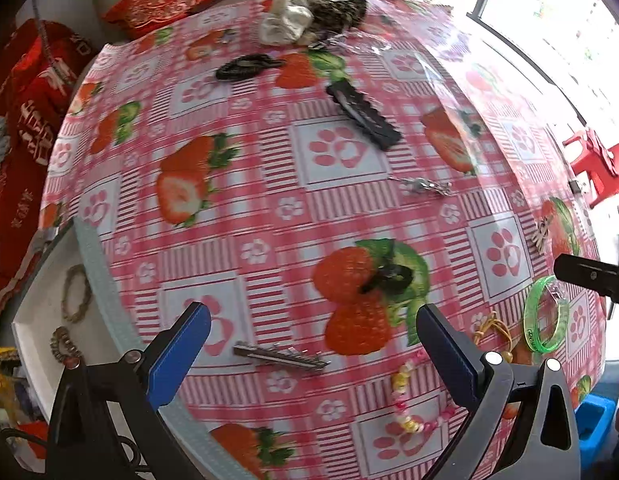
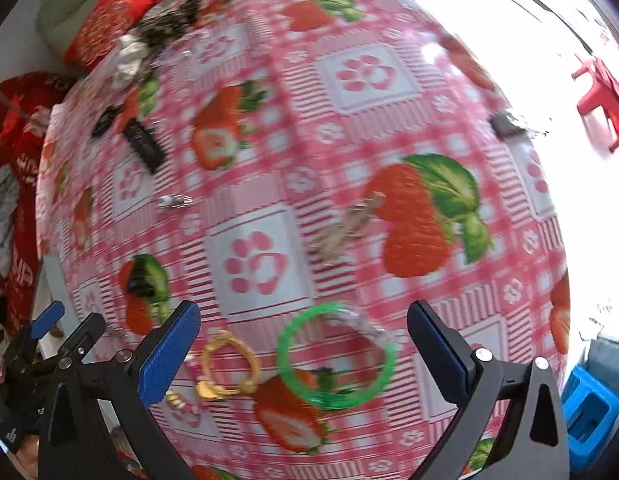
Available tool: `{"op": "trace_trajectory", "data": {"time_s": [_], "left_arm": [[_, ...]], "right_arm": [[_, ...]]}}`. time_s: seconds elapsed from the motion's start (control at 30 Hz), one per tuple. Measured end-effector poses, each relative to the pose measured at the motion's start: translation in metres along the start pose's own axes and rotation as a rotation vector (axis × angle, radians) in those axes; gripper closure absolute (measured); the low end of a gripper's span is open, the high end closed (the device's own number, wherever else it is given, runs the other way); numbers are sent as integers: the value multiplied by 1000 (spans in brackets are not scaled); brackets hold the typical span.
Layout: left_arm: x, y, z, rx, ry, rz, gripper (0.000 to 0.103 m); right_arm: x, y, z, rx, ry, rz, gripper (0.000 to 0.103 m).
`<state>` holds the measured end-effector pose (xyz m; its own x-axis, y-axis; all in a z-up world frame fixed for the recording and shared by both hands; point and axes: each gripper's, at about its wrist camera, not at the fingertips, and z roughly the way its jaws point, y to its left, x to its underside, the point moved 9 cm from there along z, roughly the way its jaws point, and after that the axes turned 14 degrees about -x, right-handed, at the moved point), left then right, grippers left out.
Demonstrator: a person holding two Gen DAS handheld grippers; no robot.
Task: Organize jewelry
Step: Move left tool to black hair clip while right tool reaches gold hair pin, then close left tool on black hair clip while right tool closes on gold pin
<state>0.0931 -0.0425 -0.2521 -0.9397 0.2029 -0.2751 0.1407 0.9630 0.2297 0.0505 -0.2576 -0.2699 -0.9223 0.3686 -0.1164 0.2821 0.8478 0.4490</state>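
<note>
Jewelry lies scattered on a table with a pink strawberry cloth [image 1: 269, 184]. My left gripper [image 1: 313, 332] hovers open over a silver comb clip [image 1: 281, 358], with a small black clip [image 1: 389, 278] just beyond and a beaded bracelet [image 1: 409, 404] by its right finger. My right gripper [image 2: 303, 320] is wide open above a green bangle [image 2: 335, 356], which lies between its fingers untouched. A gold cord bracelet [image 2: 227, 364] sits beside the left pad. The green bangle [image 1: 545, 320] also shows in the left wrist view under a right gripper finger [image 1: 589, 276].
A white tray [image 1: 33, 292] at the table's left edge holds two bracelets [image 1: 75, 294]. Farther off lie a long black clip [image 1: 363, 114], a black hair tie [image 1: 245, 66], a silver pendant [image 1: 425, 186], scrunchies [image 1: 285, 20] and a pale clip [image 2: 349, 228]. Red cushions and red stools surround the table.
</note>
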Motion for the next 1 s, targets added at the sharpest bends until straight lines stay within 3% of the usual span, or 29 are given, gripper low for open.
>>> {"op": "trace_trajectory", "data": {"time_s": [0.37, 0.43, 0.5, 0.6, 0.7, 0.77, 0.9, 1.0], "left_arm": [[-12, -29, 16, 4, 20, 44, 3], [-13, -33, 20, -4, 22, 56, 13], [-13, -37, 24, -6, 33, 63, 13], [-15, -41, 28, -4, 33, 66, 13], [-16, -45, 32, -6, 37, 75, 25], [-16, -47, 36, -5, 49, 78, 25], [-18, -52, 39, -1, 46, 75, 25], [-20, -57, 38, 17, 40, 73, 34]], "right_arm": [[-14, -33, 3, 21, -33, 78, 0], [-19, -33, 6, 25, -40, 83, 0], [-22, -35, 10, 31, -47, 92, 1], [-27, -38, 14, 45, -56, 108, 5], [-30, -42, 19, 61, -66, 124, 11], [-36, -41, 20, 80, -84, 120, 13], [-49, -34, 25, 115, -106, 85, 23], [-53, -30, 27, 169, -109, 50, 33]]}}
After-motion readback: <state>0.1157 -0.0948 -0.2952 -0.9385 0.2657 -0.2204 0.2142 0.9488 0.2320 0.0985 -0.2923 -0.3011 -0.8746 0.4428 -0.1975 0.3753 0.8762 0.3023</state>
